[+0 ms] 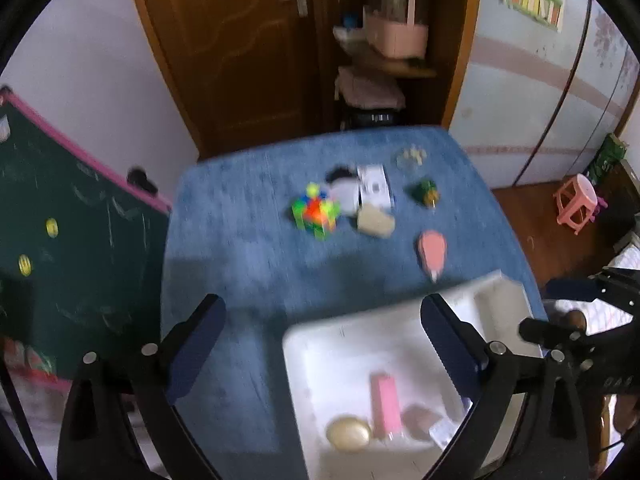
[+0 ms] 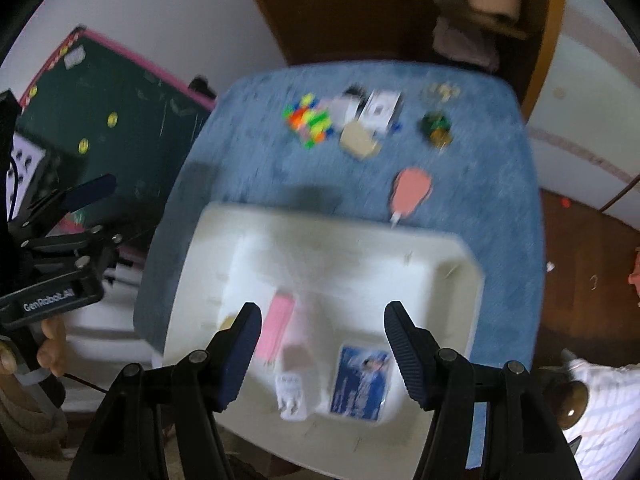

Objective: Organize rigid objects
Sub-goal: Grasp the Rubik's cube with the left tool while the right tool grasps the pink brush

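Observation:
A white tray sits at the near edge of a blue table. In it lie a pink bar, a pale oval piece, a small white item and a blue card box. Farther back lie a bright puzzle cube, a beige block, a white box, a green toy and a pink paddle-shaped piece. My left gripper is open and empty above the tray's left edge. My right gripper is open and empty above the tray.
A green chalkboard leans left of the table. A wooden door and shelves with a pink basket stand behind. A pink stool is on the floor at right. Both views are motion-blurred.

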`<state>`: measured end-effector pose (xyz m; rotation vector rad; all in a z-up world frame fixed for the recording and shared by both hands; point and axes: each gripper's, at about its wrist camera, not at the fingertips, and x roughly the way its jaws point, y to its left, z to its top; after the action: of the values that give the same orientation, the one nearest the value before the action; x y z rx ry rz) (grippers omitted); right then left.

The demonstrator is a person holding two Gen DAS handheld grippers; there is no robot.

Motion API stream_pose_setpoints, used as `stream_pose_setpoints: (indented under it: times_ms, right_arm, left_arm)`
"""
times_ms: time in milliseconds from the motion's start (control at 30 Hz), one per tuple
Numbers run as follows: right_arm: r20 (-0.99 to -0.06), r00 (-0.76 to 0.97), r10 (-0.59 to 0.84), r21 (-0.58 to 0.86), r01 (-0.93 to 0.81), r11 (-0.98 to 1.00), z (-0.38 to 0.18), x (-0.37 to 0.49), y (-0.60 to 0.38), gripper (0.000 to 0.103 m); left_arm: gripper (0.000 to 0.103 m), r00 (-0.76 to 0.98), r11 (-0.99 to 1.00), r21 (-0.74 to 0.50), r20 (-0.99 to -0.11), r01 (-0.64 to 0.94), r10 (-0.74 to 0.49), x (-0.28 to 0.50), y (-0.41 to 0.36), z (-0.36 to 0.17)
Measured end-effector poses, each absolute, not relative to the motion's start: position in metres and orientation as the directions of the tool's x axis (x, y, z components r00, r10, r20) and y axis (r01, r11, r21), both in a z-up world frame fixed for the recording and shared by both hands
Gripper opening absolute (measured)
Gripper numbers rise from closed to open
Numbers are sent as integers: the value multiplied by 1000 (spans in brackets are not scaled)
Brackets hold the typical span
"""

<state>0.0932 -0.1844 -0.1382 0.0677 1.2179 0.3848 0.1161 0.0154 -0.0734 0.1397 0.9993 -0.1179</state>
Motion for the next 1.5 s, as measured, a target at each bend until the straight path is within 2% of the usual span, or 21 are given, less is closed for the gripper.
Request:
stream_pose_setpoints:
  times_ms: [267,367,600,800,1000,1300,1333,1433,1500]
  right_arm:
    - [-865,416,281,242,-145,959,-89,163,-205,65]
    - [-871,423,250,235,-88,968,-93,196,-209,72]
    - [-935,304,181,204,45,978,-166,259,-211,72]
    - [-971,185,151,170,96,981,-235,279,-201,72]
    - [-988,96,123,135,128,983,-282,287,-191,72]
    - [-999,11,50,51,138,989,-317,284,-184,72]
    - [-999,4,46,46,140,989,-320,283,-183,70]
    - [-999,-21,43,40,138,990,-330,283,-182,55]
    - [-999,-17,39,36,134,990,-333,281,-180,54]
  left_arm:
    - [100,572,975,83,-819,206,-51,184,14,-59]
    - [100,542,968,97,-839,230,-44,213,11,-77]
    - [100,384,957,98,-923,274,-15,283,15,-157]
    - [100,255,940,95,-967,328,8,317,16,-220]
    - [100,181,922,80,-983,378,11,326,13,-255]
    - [100,155,916,91,-987,391,32,331,9,-280]
    - [100,156,917,93,-987,388,34,333,8,-282]
    - [99,146,926,83,-989,369,30,334,7,-287]
    - [95,134,932,60,-991,356,12,336,7,-290]
